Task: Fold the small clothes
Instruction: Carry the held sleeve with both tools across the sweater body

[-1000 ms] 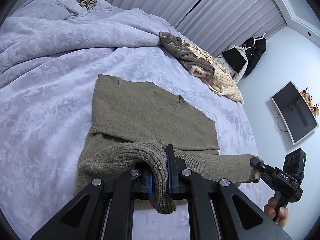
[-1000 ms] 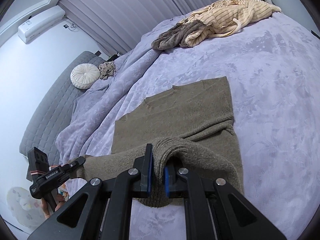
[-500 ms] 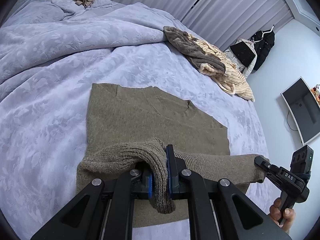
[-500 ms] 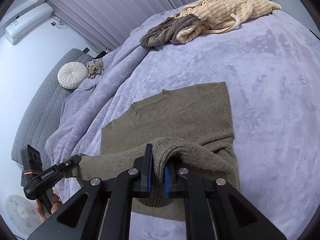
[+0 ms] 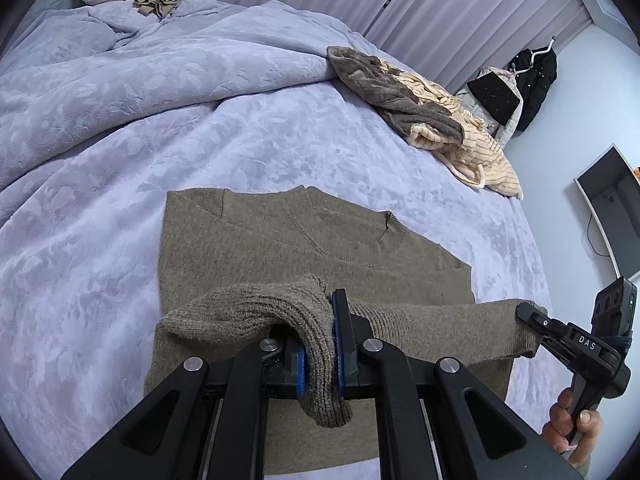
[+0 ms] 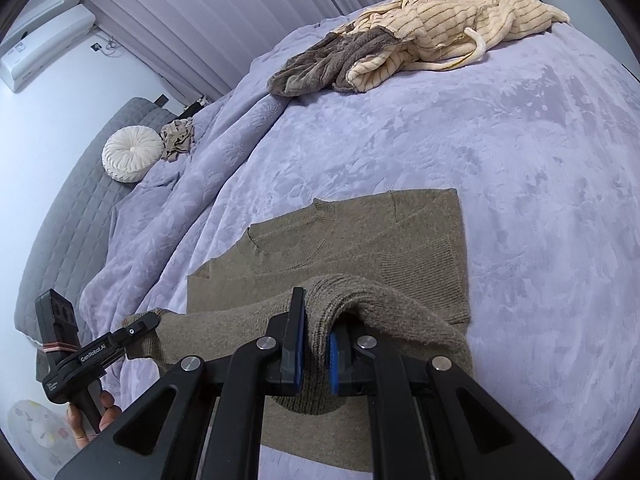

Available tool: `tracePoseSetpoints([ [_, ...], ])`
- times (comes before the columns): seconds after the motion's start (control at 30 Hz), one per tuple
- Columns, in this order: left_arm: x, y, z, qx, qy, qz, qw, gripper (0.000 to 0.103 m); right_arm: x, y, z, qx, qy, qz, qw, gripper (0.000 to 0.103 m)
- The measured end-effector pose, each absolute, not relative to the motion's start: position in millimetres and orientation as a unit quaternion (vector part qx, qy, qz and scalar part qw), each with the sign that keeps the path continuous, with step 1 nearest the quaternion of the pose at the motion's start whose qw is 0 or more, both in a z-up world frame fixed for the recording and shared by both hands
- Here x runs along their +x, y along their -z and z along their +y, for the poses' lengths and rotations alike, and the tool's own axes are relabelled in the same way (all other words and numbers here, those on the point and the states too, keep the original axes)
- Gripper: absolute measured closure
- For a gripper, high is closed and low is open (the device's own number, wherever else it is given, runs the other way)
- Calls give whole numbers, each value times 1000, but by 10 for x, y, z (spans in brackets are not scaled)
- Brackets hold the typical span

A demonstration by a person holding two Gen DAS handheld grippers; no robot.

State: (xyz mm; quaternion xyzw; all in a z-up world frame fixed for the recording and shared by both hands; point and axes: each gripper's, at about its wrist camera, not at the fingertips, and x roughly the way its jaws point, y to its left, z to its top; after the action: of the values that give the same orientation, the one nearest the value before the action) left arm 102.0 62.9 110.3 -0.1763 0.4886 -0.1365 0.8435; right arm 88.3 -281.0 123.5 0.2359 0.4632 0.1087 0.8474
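Note:
An olive-brown knit sweater (image 5: 280,248) lies flat on the lavender bed, neckline away from me; it also shows in the right wrist view (image 6: 360,236). Its bottom hem is lifted off the bed and stretched between the two grippers. My left gripper (image 5: 320,344) is shut on the hem's left corner. My right gripper (image 6: 314,344) is shut on the hem's right corner. The right gripper shows in the left wrist view (image 5: 532,314), and the left gripper shows in the right wrist view (image 6: 140,324).
A pile of brown and cream striped clothes (image 5: 424,120) lies at the far right of the bed (image 5: 100,240). A bunched duvet (image 5: 120,64), a round white cushion (image 6: 132,158) and a beige garment (image 6: 178,138) lie at the head. A monitor (image 5: 612,208) hangs on the right wall.
Both grippers have carried the lifted hem forward over the sweater towards the neckline. Less of the lower body shows folded beneath the hem. Both grips are unchanged.

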Motion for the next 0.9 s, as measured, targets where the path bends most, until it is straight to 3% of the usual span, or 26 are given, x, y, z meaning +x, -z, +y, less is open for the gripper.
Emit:
tracePoseSetpoints([
  [0.9,1923,-442,446,-159,116,543,816,91,1732,-659,-2908,246,-68,509,822,93],
])
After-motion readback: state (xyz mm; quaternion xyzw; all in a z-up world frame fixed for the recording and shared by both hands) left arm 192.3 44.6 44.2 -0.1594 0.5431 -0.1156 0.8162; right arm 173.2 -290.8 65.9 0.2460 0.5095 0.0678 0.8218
